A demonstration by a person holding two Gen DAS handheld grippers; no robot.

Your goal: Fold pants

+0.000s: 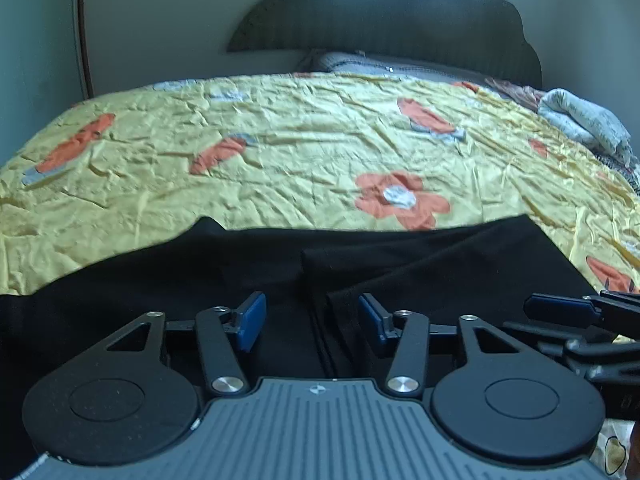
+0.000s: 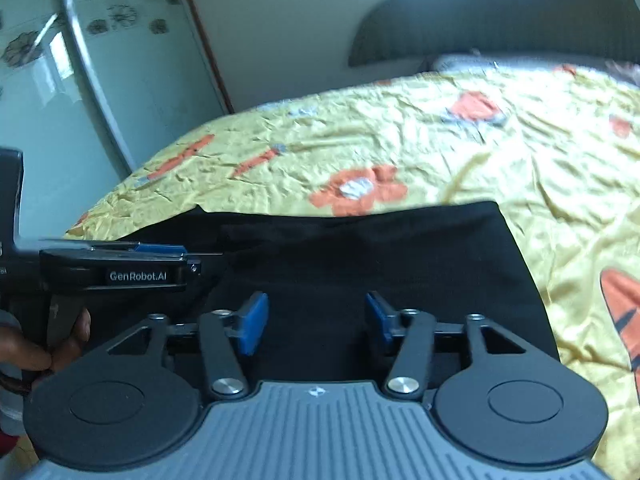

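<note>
Jaws on both tools stand spread, blue pads apart, nothing pinched. Left gripper [image 1: 312, 322] hovers low over the black, soft-knit pants [image 1: 400, 264], a raised fold edge of the cloth running up between its pads without touching either. Right gripper [image 2: 316, 320] likewise open above a flat, smooth stretch of the same cloth. Pants lie on the bed, across the near part of a crinkled yellow bedspread with orange flowers [image 1: 280, 152], far edge straight, far right corner squared off. Layers overlap near the middle, so judged partly folded. Dark headboard [image 1: 400, 12] and a grey pillow [image 1: 380, 65] at the far end; rumpled white printed cloth [image 1: 584, 120] well off to the right. A hand [image 2: 44, 344] grips the left tool's handle, seen at the left edge of the right wrist view. Handling, judged: light, limp, no stiffness; will sag and drag if lifted from one point. Bedspread looks slick, so the cloth may slide. Best hold: a shallow pinch at two corners or along the doubled fold edge, catching all layers.
</note>
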